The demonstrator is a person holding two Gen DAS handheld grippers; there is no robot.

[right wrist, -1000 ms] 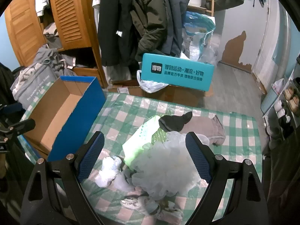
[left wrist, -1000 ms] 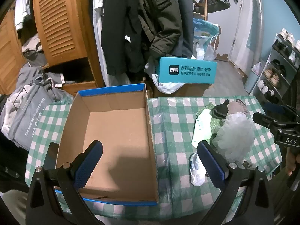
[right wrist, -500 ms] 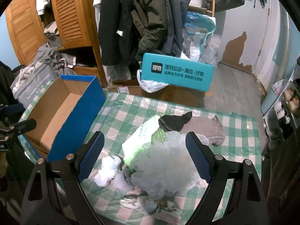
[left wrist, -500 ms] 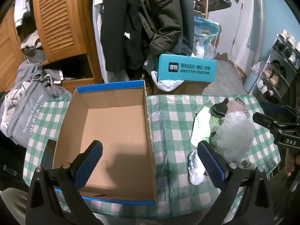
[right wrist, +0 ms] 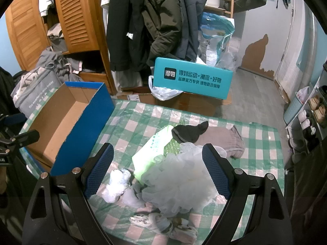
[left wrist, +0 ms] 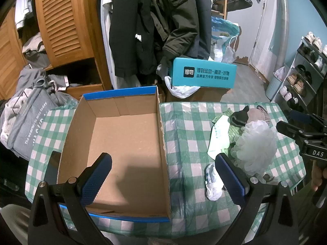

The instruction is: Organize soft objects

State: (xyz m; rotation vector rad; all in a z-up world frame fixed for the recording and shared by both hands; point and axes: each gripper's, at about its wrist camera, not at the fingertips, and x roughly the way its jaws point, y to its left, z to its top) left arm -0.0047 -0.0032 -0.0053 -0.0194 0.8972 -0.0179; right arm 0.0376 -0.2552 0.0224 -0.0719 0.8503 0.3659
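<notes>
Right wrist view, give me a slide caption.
Open right gripper above a white bath pouf on the checked tablecloth.

I can't see under the bath pouf [right wrist: 179, 183]; it hides part of the green packet [right wrist: 151, 153]. The patterned socks [right wrist: 163, 222] near me are blurred.

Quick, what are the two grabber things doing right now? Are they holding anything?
Left hand-held gripper: open, holding nothing, above the cardboard box.
Right hand-held gripper: open, holding nothing, above the white bath pouf.

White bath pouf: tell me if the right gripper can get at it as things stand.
Probably yes. The right gripper is open, and the white bath pouf lies on top of the pile between its fingers, uncovered.
</notes>
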